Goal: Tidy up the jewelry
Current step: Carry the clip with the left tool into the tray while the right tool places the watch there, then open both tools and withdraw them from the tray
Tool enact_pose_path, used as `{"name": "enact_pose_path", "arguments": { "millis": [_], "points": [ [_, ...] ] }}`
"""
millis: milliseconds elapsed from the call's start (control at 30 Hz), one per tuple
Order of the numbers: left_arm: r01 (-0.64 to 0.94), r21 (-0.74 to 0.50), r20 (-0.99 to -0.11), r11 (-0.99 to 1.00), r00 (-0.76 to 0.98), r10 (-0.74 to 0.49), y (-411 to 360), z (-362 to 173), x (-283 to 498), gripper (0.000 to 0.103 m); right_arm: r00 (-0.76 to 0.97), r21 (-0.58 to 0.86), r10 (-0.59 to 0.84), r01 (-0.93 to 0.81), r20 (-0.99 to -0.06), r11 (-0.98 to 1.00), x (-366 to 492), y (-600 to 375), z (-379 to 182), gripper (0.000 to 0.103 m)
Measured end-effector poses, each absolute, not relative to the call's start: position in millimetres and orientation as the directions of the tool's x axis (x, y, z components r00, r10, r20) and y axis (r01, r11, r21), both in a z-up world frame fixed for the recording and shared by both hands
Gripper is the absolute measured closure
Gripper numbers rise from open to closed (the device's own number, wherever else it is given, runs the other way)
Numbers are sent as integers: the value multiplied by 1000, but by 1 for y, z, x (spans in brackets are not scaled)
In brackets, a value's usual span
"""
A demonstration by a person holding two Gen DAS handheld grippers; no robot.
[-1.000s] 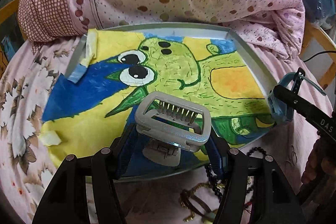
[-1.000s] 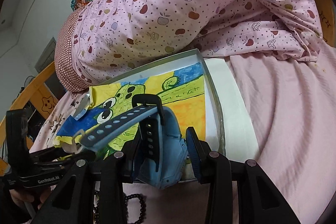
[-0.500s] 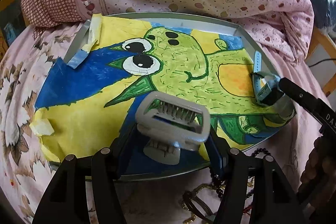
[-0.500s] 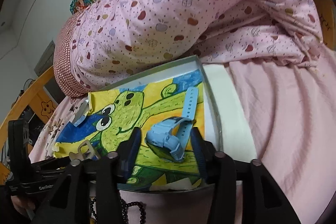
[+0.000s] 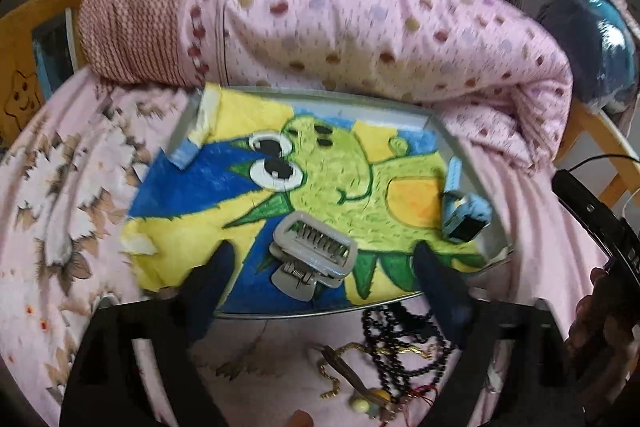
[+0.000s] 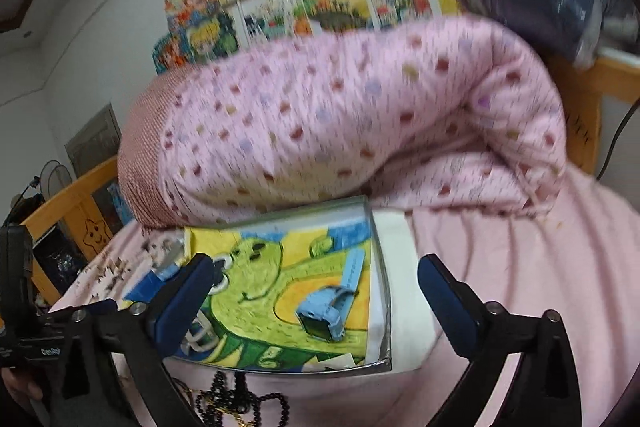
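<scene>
A metal tray (image 5: 312, 94) lined with a green monster drawing lies on the bed. A grey hair claw clip (image 5: 314, 255) lies on its near part, loose between the fingers of my left gripper (image 5: 323, 249), whose jaws are opening wide. A light-blue watch (image 6: 328, 311) lies on the tray's right side, also seen in the left wrist view (image 5: 464, 215). My right gripper (image 6: 316, 259) hovers above and short of it, jaws opening, nothing held. Black beads (image 5: 400, 339) and a gold chain (image 5: 340, 359) lie on the sheet before the tray.
A rolled pink spotted duvet (image 5: 360, 27) lies right behind the tray. A wooden bed frame (image 5: 40, 19) runs along the left, and a dark blue bag (image 5: 600, 39) sits at the back right. A white strip (image 6: 404, 267) lies along the tray's right rim (image 6: 386, 307).
Both grippers let go and opened wide. The clip and the watch now lie free on the tray. Both grippers rose and drew back from the tray.
</scene>
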State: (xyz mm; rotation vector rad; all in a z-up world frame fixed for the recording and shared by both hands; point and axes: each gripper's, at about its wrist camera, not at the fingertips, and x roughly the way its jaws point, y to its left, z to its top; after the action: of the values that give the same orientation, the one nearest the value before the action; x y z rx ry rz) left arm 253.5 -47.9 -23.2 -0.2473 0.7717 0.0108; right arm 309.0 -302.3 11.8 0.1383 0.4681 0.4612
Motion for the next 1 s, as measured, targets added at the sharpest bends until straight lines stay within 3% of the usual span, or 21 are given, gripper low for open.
{"name": "enact_pose_path", "arguments": {
  "millis": [467,767,1000],
  "points": [
    [-43,-242,-510,969,855,-90,-51,43,171,2,895,84,375,-366,-241,927,205,-307,59,0],
    [-8,-201,-435,980,897,-82,-53,57,118,2,909,51,340,-338,-242,940,150,-307,66,0],
    [30,-163,-424,986,900,-97,-60,52,87,2,882,74,342,-337,-325,939,122,-317,59,0]
  ]
}}
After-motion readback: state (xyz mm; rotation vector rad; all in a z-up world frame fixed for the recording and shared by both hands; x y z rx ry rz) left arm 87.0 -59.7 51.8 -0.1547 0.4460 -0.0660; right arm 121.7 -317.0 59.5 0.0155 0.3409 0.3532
